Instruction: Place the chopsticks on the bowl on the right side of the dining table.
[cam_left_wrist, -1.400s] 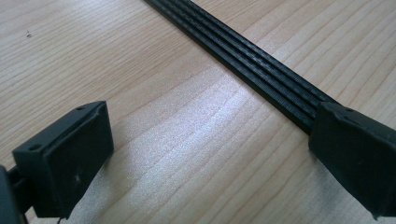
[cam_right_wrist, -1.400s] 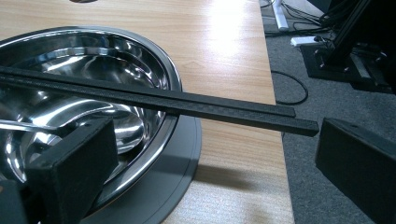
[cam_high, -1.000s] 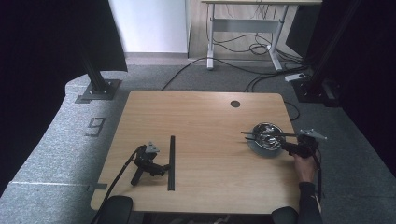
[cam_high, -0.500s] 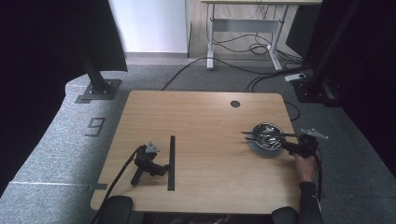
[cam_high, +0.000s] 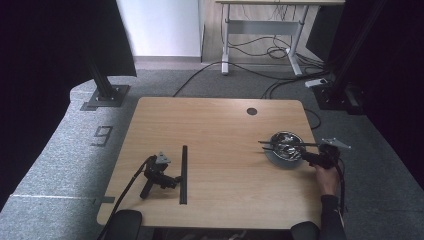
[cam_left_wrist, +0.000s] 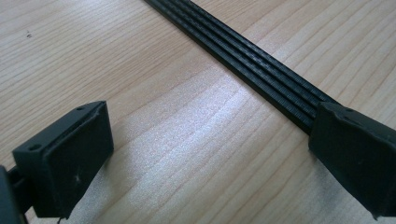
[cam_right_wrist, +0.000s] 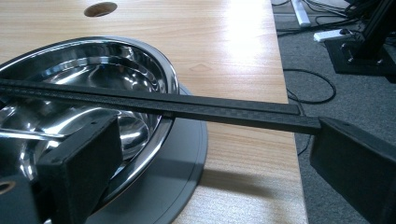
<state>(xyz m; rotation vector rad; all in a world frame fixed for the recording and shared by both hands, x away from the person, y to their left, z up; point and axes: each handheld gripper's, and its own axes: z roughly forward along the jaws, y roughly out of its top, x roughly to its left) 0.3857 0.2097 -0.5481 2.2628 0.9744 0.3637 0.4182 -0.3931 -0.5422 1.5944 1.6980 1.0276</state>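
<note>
Two open claws: right claw (cam_high: 308, 158) beside the strip-crossed steel bowl (cam_high: 284, 146), left claw (cam_high: 172, 181) by a black strip (cam_high: 183, 174).

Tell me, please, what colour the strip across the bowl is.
Black, with a fine woven texture; the strip shows best in the right gripper view.

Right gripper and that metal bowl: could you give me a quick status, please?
Right gripper open, at metal bowl. Black strip lies across bowl rim. Left gripper open on table beside second strip. Nothing in the way.

Wide bare table (cam_high: 220, 130) mid and far, free to pass; black strip (cam_high: 183, 174) bars way just right of left hand-held gripper (cam_high: 159, 176); steel bowl (cam_high: 285, 146) w/ strip (cam_high: 287, 144) across rim blocks near right edge.
</note>
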